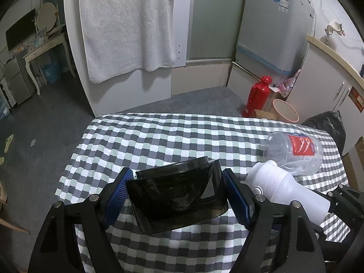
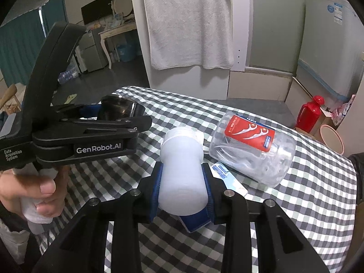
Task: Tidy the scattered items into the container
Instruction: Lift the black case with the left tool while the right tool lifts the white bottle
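While in grip: one container (image 1: 177,193), one bottle (image 2: 182,177); loose, one jar (image 2: 252,150)

— Clamped in the right gripper (image 2: 182,177)? 
— White bottle (image 2: 182,170), above the checked cloth (image 2: 295,204). 
— Right of the bottle? 
— Clear jar (image 2: 252,150), lying tipped. 
— Left? 
— Left gripper (image 2: 127,119), gripping a black container (image 2: 118,108).

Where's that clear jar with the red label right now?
The clear jar lies on its side on the checkered table, toward the right. It is just beyond the white bottle gripped by the right gripper.
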A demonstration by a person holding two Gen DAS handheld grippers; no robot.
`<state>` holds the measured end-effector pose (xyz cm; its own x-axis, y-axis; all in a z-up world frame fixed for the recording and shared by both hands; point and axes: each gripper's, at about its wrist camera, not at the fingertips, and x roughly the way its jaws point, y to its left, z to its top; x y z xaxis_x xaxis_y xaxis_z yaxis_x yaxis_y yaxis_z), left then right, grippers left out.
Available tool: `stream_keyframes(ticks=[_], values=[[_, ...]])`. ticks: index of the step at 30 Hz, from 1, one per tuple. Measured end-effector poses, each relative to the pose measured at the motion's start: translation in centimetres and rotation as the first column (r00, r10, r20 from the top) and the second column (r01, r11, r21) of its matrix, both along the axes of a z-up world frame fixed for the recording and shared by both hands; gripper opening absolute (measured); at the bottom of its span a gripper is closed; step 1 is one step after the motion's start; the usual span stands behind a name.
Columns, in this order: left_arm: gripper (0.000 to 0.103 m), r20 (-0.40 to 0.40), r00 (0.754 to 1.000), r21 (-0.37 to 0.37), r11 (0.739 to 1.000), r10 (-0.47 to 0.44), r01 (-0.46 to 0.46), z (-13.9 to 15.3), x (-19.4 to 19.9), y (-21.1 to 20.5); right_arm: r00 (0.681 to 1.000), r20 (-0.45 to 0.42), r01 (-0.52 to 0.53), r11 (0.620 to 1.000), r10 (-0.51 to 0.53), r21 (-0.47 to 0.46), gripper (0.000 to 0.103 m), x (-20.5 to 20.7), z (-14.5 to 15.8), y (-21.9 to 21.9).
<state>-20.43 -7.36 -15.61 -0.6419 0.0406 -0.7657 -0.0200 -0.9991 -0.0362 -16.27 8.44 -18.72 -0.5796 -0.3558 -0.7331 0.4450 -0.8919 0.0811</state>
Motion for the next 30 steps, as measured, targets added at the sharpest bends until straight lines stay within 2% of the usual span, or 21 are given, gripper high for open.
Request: stream_keyframes(ticks=[30], values=[[0.081, -0.083, 0.996, -0.027, 0.999, -0.023, 0.021, 5.5, 5.0, 3.1, 0.996, -0.044, 0.068, 0.995, -0.071, -0.075, 0.032, 4.8, 3.3, 5.0]])
